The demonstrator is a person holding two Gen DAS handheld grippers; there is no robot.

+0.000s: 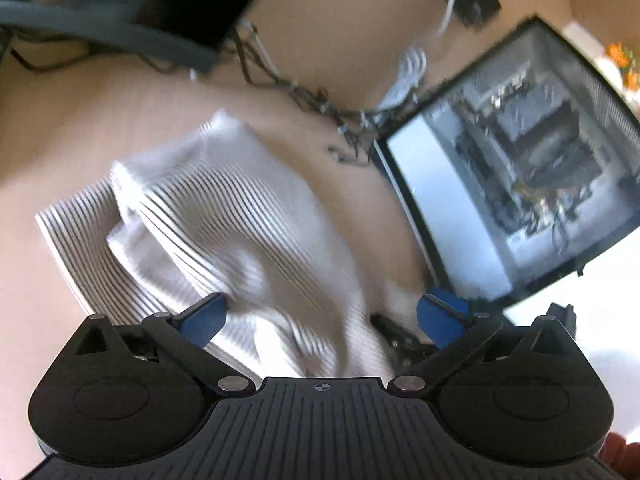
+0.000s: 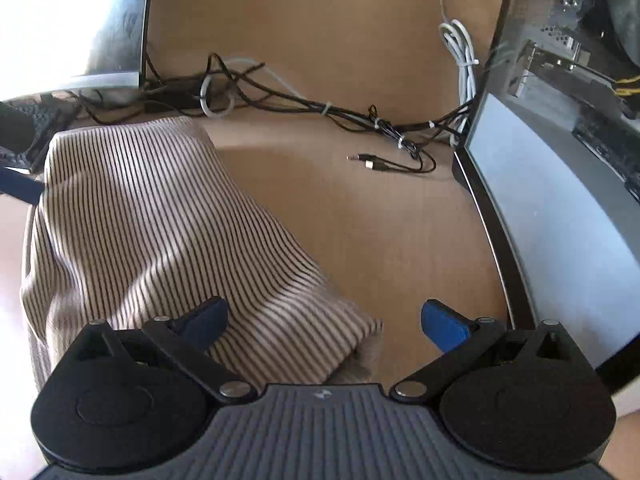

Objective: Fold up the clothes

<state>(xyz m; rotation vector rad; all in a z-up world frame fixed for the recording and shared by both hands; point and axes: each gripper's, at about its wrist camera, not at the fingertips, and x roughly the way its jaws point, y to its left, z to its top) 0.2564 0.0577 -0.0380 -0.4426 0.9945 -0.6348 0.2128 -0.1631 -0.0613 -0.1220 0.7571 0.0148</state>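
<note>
A pale garment with thin dark stripes (image 1: 224, 216) lies bunched on the wooden desk (image 1: 60, 120), blurred in the left wrist view. My left gripper (image 1: 320, 316) is open just above its near folds, the cloth running between the blue fingertips (image 1: 206, 318) without being pinched. In the right wrist view the same striped garment (image 2: 152, 220) lies folded over on the desk's left half, its near corner under my right gripper (image 2: 324, 320). That gripper is open, its left fingertip (image 2: 208, 320) over the cloth and the right one over bare wood.
A glass-sided computer case (image 1: 520, 184) stands on the right, close to both grippers (image 2: 560, 216). A tangle of black and white cables (image 2: 320, 108) with a loose audio plug (image 2: 368, 162) runs along the back. A monitor (image 2: 72, 20) stands at the back left.
</note>
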